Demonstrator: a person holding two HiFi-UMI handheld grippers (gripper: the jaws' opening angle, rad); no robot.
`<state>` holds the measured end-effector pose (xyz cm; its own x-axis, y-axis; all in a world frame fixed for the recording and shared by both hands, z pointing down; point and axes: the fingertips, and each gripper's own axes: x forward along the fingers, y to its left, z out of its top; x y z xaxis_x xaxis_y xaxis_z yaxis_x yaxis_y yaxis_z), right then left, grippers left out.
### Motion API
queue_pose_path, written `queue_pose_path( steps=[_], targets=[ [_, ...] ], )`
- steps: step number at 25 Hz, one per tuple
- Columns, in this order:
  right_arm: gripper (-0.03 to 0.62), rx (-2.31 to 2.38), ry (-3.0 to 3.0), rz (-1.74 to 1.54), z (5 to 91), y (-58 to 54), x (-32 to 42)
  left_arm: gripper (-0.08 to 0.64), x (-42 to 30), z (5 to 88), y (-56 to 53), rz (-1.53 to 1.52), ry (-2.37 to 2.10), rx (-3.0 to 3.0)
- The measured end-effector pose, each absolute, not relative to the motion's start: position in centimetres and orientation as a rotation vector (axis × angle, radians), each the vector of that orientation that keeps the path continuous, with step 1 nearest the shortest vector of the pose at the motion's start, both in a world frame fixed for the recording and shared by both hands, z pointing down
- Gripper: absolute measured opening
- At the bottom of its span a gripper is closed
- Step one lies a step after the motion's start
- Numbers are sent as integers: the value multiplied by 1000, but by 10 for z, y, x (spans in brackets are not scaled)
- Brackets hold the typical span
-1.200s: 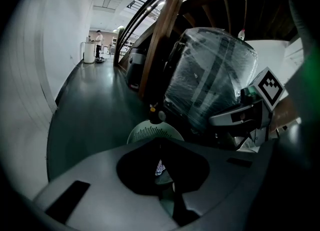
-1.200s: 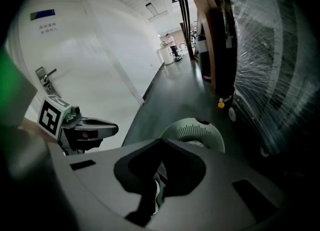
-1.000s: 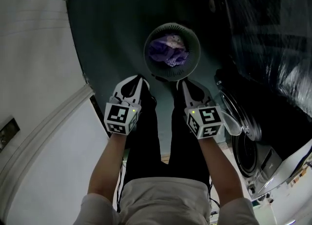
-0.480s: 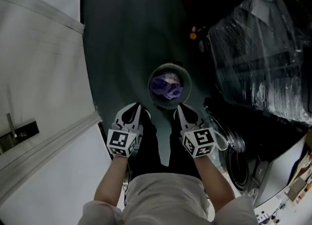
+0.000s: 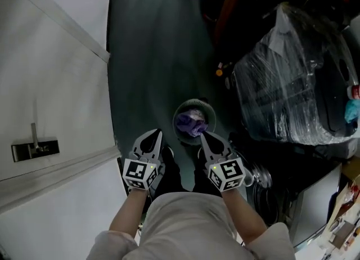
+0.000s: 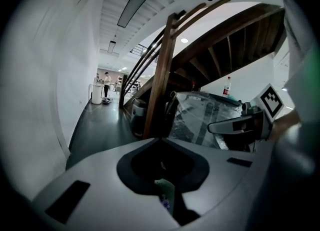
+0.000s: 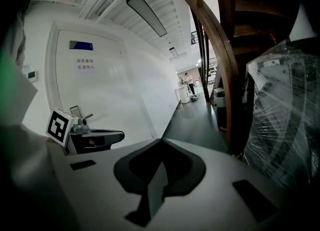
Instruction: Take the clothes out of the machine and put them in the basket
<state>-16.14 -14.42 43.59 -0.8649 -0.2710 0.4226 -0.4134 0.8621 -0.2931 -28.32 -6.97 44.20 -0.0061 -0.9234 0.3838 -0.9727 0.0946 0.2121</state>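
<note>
Left gripper point(image 5: 153, 136) and right gripper point(image 5: 205, 138): both pairs of jaws closed tip to tip, nothing gripped, the 2 held side by side. Basket point(image 5: 194, 103) stands on the dark floor just beyond the tips, between the 2 grippers, with purple clothes point(image 5: 191, 122) inside. Plastic-wrapped bundle point(image 5: 287, 90) lies off to the right of the right jaws

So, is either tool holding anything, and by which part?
Nothing is held: left tool and right tool are both shut and empty; the clothes lie in the basket.
</note>
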Motion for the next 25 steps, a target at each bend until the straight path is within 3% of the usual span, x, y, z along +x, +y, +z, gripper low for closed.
queue_pose_path(
  steps=[12,25],
  targets=[
    [8,498,-2909,379,304,-150,-177,21,-289,321,-75,9,-2133,1946],
    [6,596,-3063,276,226,-187,-168,21,-306,228,-93,-33,-2316,2085]
  ],
)
